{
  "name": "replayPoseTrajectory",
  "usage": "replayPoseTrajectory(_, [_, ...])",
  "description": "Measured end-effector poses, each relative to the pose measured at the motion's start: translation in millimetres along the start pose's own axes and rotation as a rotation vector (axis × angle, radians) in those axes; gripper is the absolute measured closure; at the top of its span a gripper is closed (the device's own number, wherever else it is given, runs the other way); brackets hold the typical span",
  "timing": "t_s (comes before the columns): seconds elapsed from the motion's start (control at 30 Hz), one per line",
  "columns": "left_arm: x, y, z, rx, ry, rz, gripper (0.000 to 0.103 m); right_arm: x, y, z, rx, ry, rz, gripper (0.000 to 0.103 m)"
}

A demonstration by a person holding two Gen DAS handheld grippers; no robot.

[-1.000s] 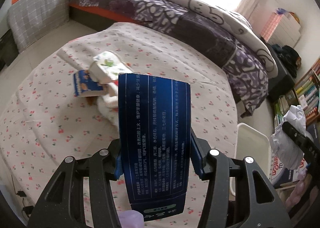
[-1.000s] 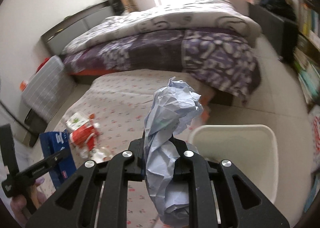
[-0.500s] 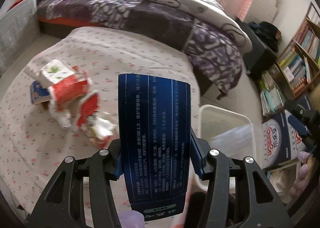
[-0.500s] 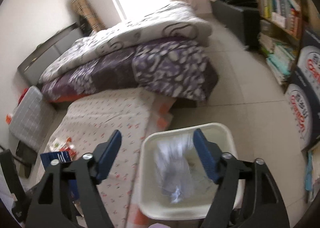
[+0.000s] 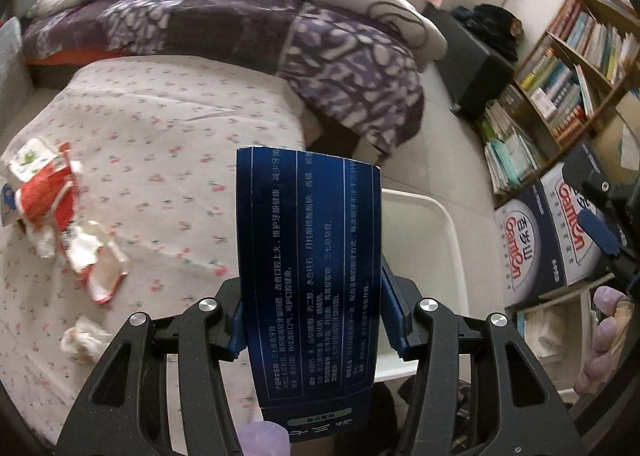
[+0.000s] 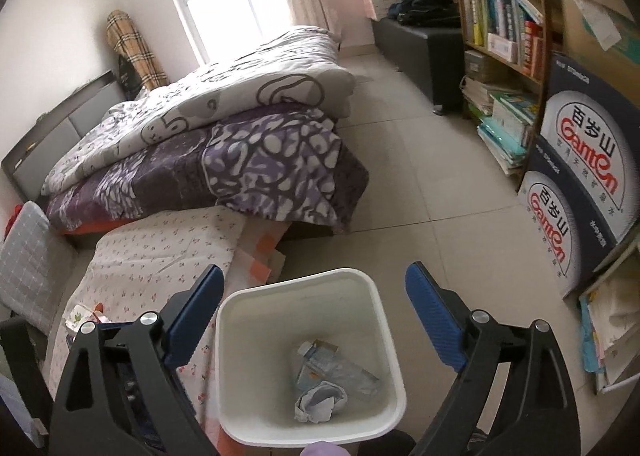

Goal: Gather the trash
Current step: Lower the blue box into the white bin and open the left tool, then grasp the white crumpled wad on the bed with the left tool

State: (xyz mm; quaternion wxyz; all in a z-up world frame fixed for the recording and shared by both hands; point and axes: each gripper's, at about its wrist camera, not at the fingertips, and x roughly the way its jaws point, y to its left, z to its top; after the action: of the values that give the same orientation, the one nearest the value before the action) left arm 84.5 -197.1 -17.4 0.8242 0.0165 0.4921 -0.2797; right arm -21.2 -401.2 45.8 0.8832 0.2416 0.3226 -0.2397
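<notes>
My left gripper [image 5: 312, 312] is shut on a dark blue toothpaste box [image 5: 308, 256] that stands upright between its pads, near the edge of the white bin [image 5: 432, 240]. My right gripper [image 6: 312, 316] hangs over the white bin [image 6: 380, 320]; its jaws are opening wide and nothing is between them. A crumpled paper ball [image 6: 320, 404] lies at the bin's bottom beside a flattened wrapper [image 6: 332, 364]. Red-and-white torn cartons [image 5: 52, 192] and a small paper wad [image 5: 82, 342] lie on the flowered mattress [image 5: 160, 160]. The right gripper [image 5: 600, 232] shows at the left wrist view's right edge.
A bed with a purple patterned quilt [image 6: 248, 160] stands behind the mattress. A bookshelf [image 6: 500, 24] and stacked water cartons [image 6: 580, 184] line the right wall. Tiled floor [image 6: 420, 184] lies between bed and shelf. A grey cushion [image 6: 28, 256] leans at the left.
The right gripper opened and dropped the crumpled paper into the bin. The left gripper carried the blue box rightward, from over the mattress toward the bin.
</notes>
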Motion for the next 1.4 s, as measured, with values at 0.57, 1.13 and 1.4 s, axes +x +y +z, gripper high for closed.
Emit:
replayPoseTrajectory(0.57, [23.8,-40.2,-2.0,0.076,0.026,-0.051,0.019,-1.5,-23.0,4.8,0.031,-0.001,-0.030,0.013])
replayPoseTrajectory(1.13, [20.0,45.4,-35.8,0.079,0.118,0.156,0.013,23.8,46.2,-18.3,-0.106,0.120,0.026,0.012])
replayPoseTrajectory(1.4, [12.0,98.5,-46.9,0.041,0.131,0.271,0.013,37.4,84.2,-34.4,-0.165,0.177,0.053,0.012])
